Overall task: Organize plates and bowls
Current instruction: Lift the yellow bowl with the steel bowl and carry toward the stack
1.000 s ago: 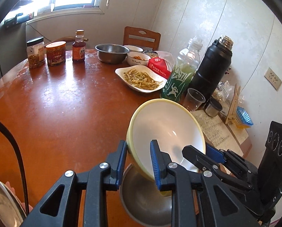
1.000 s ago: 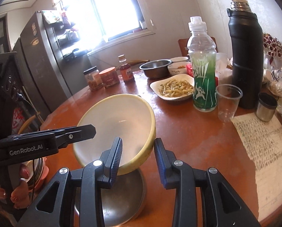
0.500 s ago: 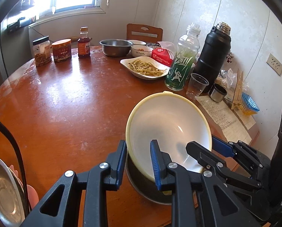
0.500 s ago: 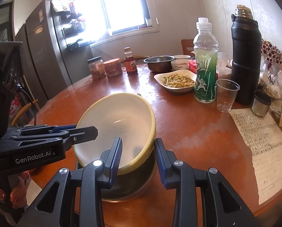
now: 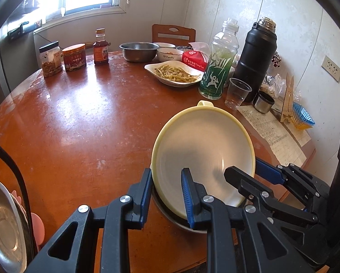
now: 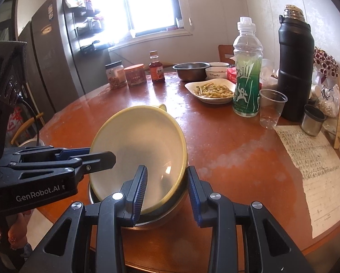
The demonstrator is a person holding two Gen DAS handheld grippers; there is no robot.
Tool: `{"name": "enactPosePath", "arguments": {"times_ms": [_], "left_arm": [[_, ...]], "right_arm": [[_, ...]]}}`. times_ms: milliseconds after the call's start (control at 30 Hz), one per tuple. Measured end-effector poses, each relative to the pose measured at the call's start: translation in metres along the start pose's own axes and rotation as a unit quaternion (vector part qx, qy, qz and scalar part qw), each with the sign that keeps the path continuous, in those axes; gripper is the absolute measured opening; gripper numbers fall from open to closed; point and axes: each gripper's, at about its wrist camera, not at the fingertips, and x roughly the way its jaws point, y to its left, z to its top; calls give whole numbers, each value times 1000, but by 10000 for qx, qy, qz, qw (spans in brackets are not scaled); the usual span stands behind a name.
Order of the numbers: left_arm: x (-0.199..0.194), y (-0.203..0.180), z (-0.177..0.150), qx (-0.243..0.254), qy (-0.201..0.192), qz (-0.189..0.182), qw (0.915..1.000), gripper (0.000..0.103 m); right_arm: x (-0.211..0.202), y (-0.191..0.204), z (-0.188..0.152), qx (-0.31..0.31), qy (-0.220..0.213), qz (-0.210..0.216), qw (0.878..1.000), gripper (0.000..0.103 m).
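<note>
Right at the near edge of the round wooden table (image 5: 83, 118), the yellow-rimmed bowl (image 5: 204, 150) sits tilted inside a steel bowl (image 6: 147, 221) — both tongs have hold of it. The left gripper (image 5: 166, 195) is pinched on the rim at one side, one finger inside the bowl and one outside. The right gripper (image 6: 167, 188) clamps the rim on the opposite side, its jaws set narrow with the wall of the bowl between them.

Off to the left, a steel plate (image 5: 1, 225) shows at the edge of the left wrist view. Farther along the table stand a clear plastic cup (image 6: 271, 108), a green drink bottle (image 6: 247, 72) and a black thermos (image 6: 295, 68), with a handwritten sheet of paper (image 6: 315, 170) lying beside them. Beyond those — a white dish of noodles (image 5: 173, 74), another steel bowl (image 5: 139, 51), and three jars (image 5: 74, 56) near the window.
</note>
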Motion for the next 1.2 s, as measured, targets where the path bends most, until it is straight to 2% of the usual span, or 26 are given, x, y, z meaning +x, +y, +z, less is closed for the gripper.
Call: {"name": "enactPosePath", "arguments": {"times_ms": [400,500,567,633,800,1200], "left_arm": [[-2,0,-2,28,42,-10,10000,26],[-4,1,-3,48,23,90,9999,26],[-5,2,-3,46,12,165,9999,28],[-8,3,-4,59,-17,271,9996,29],[-14,7,-5,17,-53,281,9996,34],[-18,15,-5,-143,-65,474,9988,51]], "right_arm": [[-6,0,-1,122,-89,26,9999,43],[-8,-5,-2,217,-141,-101,9996,55],[-10,-10,-2,344,-147,-61,9993,56],[-12,-15,-1,489,-148,-35,9987,63],[-15,-24,-2,740,-128,51,9972,69],[-13,-21,-5,871,5,227,9959,70]]}}
